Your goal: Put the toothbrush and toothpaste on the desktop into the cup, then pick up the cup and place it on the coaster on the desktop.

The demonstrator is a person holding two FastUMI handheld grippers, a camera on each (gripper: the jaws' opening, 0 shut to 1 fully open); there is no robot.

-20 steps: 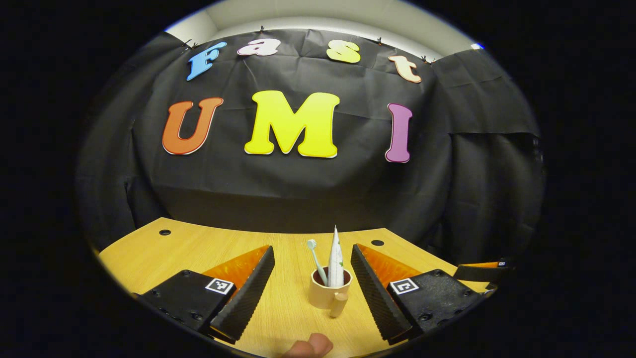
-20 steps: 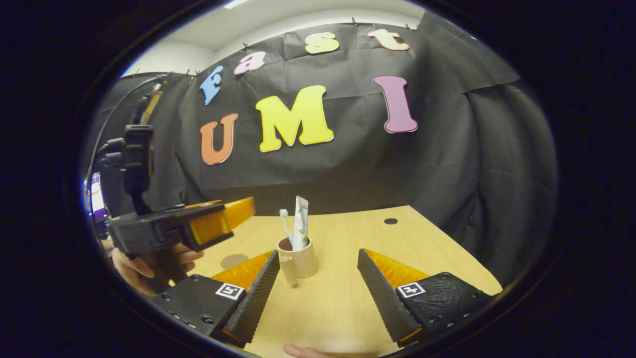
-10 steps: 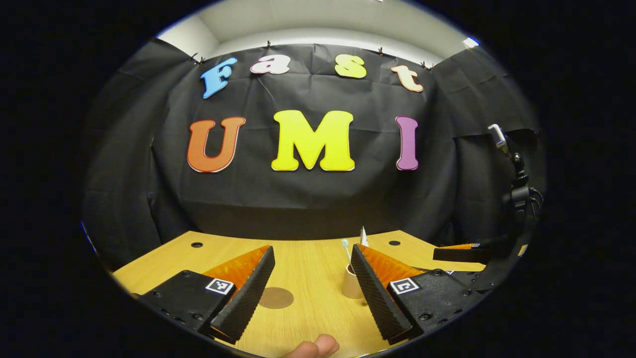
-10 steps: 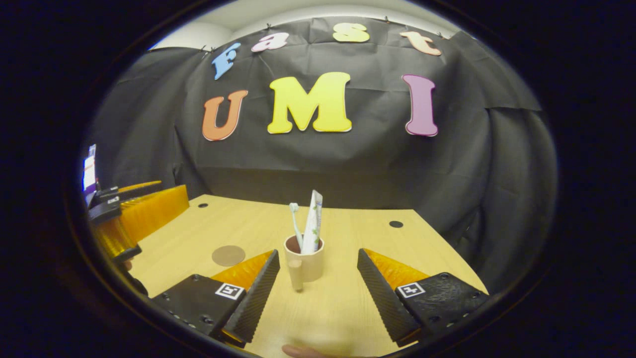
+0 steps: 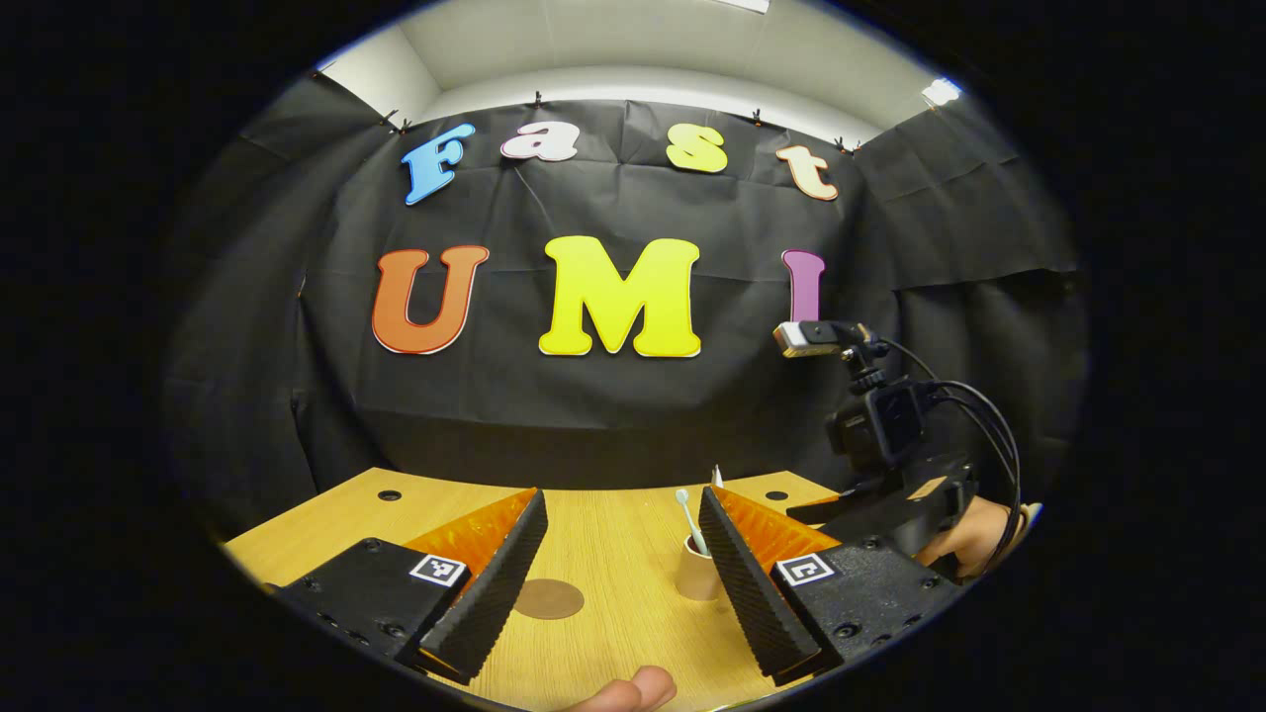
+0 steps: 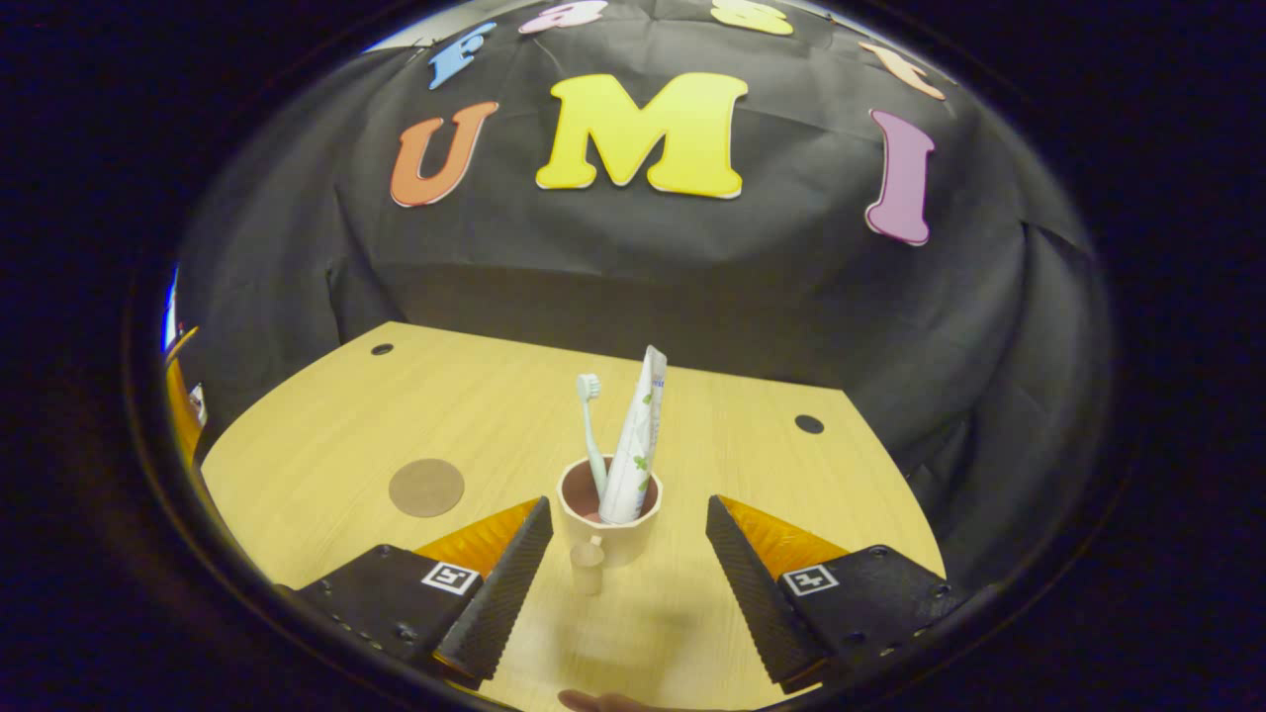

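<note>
Between the right gripper jaws, spread wide, stands the cup holding toothbrush and toothpaste, handle facing the camera, positioned for grasping; left gripper jaws also wide.

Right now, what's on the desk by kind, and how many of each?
Cup: 1
Toothbrush, standing in the cup: 1
Toothpaste, standing in the cup: 1
Coaster, bare on the desk: 1
Total: 4
</note>
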